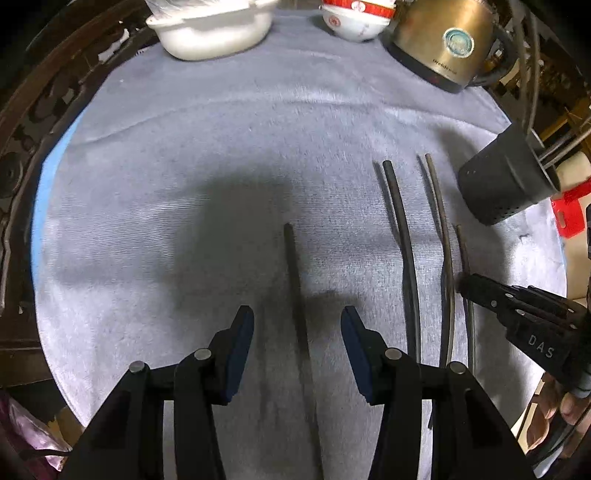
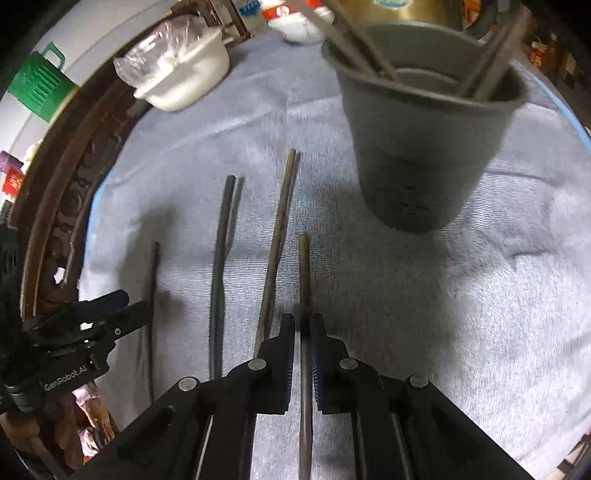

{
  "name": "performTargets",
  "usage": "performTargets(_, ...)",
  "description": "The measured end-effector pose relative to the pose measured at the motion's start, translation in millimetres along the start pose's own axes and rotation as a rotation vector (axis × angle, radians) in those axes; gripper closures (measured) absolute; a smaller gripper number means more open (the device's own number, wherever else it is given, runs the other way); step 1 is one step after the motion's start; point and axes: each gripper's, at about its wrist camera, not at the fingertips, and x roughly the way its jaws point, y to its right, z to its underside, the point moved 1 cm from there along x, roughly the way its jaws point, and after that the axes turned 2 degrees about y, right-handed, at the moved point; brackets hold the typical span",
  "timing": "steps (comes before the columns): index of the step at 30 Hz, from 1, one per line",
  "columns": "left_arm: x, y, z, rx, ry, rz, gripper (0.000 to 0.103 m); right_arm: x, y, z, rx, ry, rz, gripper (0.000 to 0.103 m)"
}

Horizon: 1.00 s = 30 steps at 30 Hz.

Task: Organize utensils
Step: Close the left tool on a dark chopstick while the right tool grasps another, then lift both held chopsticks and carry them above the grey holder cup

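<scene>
Several dark chopsticks lie side by side on a grey cloth. My left gripper is open, its jaws on either side of the leftmost chopstick, which also shows in the right wrist view. My right gripper is shut on the rightmost brown chopstick; it shows in the left wrist view at the right. Two more chopsticks lie between. A grey utensil holder with several chopsticks in it stands ahead and to the right, also in the left wrist view.
A white lidded dish, a red-and-white bowl and a brass kettle stand along the far edge of the cloth. A carved dark wooden table rim runs along the left side. A green basket is beyond it.
</scene>
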Motion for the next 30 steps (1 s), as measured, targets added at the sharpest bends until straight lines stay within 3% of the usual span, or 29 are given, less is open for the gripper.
performTargets(4, 16, 7, -10, 0.015, -0.025, -0.013, 0.064, 5, -8, -9, -0.036, -0.032, 0.024, 0.095)
performTargets(5, 17, 7, -12, 0.016, -0.031, -0.023, 0.072, 6, -9, -10, -0.048, -0.040, 0.029, 0.095)
performTargets(6, 17, 6, -14, 0.015, -0.027, -0.022, 0.093, 7, -11, -12, -0.059, -0.045, 0.032, 0.095)
performTargets(7, 19, 5, -15, 0.015, -0.038, -0.009, 0.096, 8, -11, -13, -0.065, -0.050, 0.032, 0.095)
performTargets(12, 18, -5, -19, -0.002, -0.039, 0.047, 0.097, 9, -11, -14, -0.060, -0.039, 0.017, 0.097)
performTargets(16, 1, -26, -9, -0.058, 0.003, 0.113, 0.097, -8, 5, 0, -0.014, 0.030, -0.022, 0.097)
performTargets(22, -48, -44, 4, -0.143, 0.237, 0.182, 0.097, -69, 16, 23, 0.061, 0.289, -0.063, 0.097)
performTargets(24, -64, -46, 8, -0.170, 0.318, 0.168, 0.097, -92, 16, 28, 0.069, 0.397, -0.045, 0.097)
performTargets(28, -92, -49, 9, -0.232, 0.507, 0.129, 0.097, -149, 19, 47, 0.087, 0.716, 0.005, 0.097)
performTargets(30, -103, -48, 7, -0.251, 0.615, 0.098, 0.097, -161, 17, 53, 0.095, 0.813, 0.027, 0.097)
